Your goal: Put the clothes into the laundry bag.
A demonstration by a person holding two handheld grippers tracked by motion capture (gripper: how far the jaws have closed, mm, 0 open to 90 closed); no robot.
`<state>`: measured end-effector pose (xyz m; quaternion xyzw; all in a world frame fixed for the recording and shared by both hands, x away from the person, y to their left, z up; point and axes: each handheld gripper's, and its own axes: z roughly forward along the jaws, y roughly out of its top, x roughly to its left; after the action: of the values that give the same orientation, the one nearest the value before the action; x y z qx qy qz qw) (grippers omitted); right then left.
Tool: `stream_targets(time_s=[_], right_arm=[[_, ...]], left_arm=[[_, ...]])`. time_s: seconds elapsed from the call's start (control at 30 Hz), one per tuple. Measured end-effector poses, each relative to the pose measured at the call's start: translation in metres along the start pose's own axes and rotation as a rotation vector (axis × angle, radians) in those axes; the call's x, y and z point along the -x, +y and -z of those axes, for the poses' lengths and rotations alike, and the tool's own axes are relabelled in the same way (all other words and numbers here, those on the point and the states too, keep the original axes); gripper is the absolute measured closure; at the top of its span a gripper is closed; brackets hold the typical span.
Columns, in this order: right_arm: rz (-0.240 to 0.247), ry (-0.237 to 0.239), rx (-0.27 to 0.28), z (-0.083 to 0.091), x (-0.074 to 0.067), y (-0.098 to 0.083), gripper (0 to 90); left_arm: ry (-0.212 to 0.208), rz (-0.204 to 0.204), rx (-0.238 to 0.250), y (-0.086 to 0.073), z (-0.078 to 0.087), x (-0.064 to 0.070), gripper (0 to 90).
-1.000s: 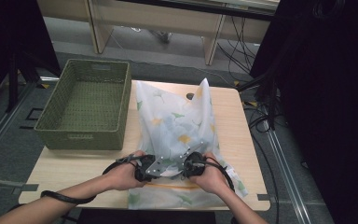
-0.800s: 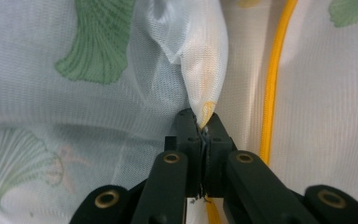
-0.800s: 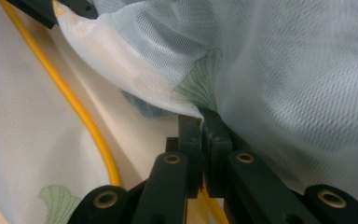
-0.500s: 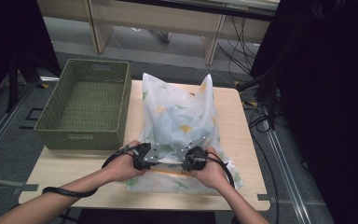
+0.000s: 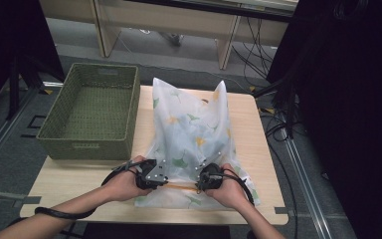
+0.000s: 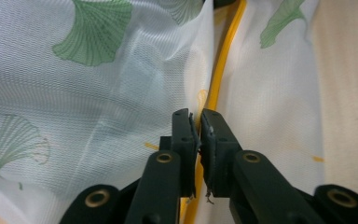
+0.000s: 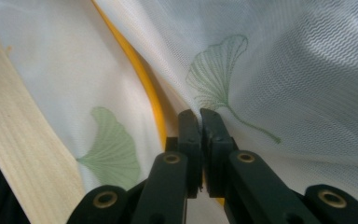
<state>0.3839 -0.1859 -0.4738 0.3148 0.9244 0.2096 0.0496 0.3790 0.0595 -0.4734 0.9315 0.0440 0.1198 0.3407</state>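
A white mesh bag (image 5: 194, 124) printed with green and yellow ginkgo leaves billows up over the wooden table (image 5: 256, 144), its near edge lifted. A yellow trim (image 5: 181, 186) runs along that edge between my two grippers. My left gripper (image 5: 165, 181) has the trimmed edge (image 6: 223, 60) between its pads (image 6: 184, 135). The jaws have just been opening slightly and stand a thin slit apart, still touching the fabric. My right gripper (image 5: 200, 185) is shut tight on the same edge, with mesh (image 7: 270, 70) and yellow trim (image 7: 140, 70) running into its jaws.
An empty green woven basket (image 5: 87, 144) stands on the table's left part, close to the bag. Bare wood (image 7: 23, 140) shows beside the bag's right side. Cables lie on the floor at the right, and desk legs stand behind the table.
The bag's near edge has been raised and drawn slightly toward the person, so the bag has puffed up taller. Both hands have moved a little nearer to the table's front edge.
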Motion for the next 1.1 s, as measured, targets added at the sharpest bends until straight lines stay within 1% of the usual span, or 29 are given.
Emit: stream_targets(time_s=[0.07,0.1,0.17,0.2,0.23,0.27,0.33,0.5,0.63,0.67,0.7,0.83,0.87,0.9,0.93,0.97,1.1], right_arm=[[-0.012,-0.001,-0.005,-0.001,0.001,-0.001,89.1],[-0.018,0.003,-0.013,-0.001,0.003,-0.002,89.1],[-0.019,0.001,-0.026,-0.002,0.004,-0.004,89.1],[-0.022,0.006,-0.027,-0.003,0.004,-0.005,89.1],[-0.028,0.006,-0.03,-0.004,0.004,-0.005,89.1],[-0.021,0.0,-0.033,-0.004,0.004,-0.005,89.2],[-0.022,-0.001,-0.037,-0.003,0.003,-0.004,89.3],[-0.026,0.01,-0.046,-0.004,0.003,-0.005,89.3],[-0.029,0.013,-0.049,-0.004,0.003,-0.006,89.2],[-0.029,0.014,-0.049,-0.004,0.003,-0.006,89.2],[-0.031,0.015,-0.051,-0.004,0.003,-0.006,89.2],[-0.028,0.018,-0.054,-0.003,0.003,-0.006,89.1],[-0.024,0.025,-0.055,-0.003,0.003,-0.006,89.1],[-0.024,0.02,-0.051,-0.001,0.002,-0.006,89.2],[-0.047,0.024,-0.053,0.0,0.0,-0.006,89.3],[-0.023,0.019,-0.045,0.001,0.001,-0.006,89.2],[-0.021,0.028,-0.049,0.001,0.0,-0.006,89.3]], left_arm=[[-0.026,0.021,0.029,0.002,0.005,0.001,80.3],[-0.032,0.03,0.043,0.003,0.007,0.001,79.0],[-0.03,0.046,0.066,0.004,0.011,0.001,77.4],[-0.023,0.054,0.07,0.005,0.013,0.0,76.7],[-0.019,0.065,0.079,0.005,0.013,-0.001,76.2],[-0.014,0.076,0.078,0.005,0.013,-0.001,76.1],[-0.009,0.082,0.071,0.005,0.009,-0.003,76.0],[-0.022,0.092,0.033,0.003,-0.006,-0.002,76.2],[-0.029,0.092,0.007,0.001,-0.015,0.0,76.7],[-0.03,0.084,-0.003,0.001,-0.016,0.0,76.8],[-0.032,0.091,-0.003,0.001,-0.018,0.001,77.0],[-0.029,0.089,-0.022,0.0,-0.022,0.0,77.4],[-0.024,0.097,-0.017,-0.001,-0.022,0.0,77.4],[-0.024,0.093,-0.021,-0.001,-0.022,-0.001,77.7],[-0.023,0.097,-0.019,-0.001,-0.022,-0.001,77.8],[-0.016,0.102,-0.018,-0.001,-0.022,-0.002,77.8],[-0.005,0.114,-0.03,-0.004,-0.023,-0.004,77.9]])
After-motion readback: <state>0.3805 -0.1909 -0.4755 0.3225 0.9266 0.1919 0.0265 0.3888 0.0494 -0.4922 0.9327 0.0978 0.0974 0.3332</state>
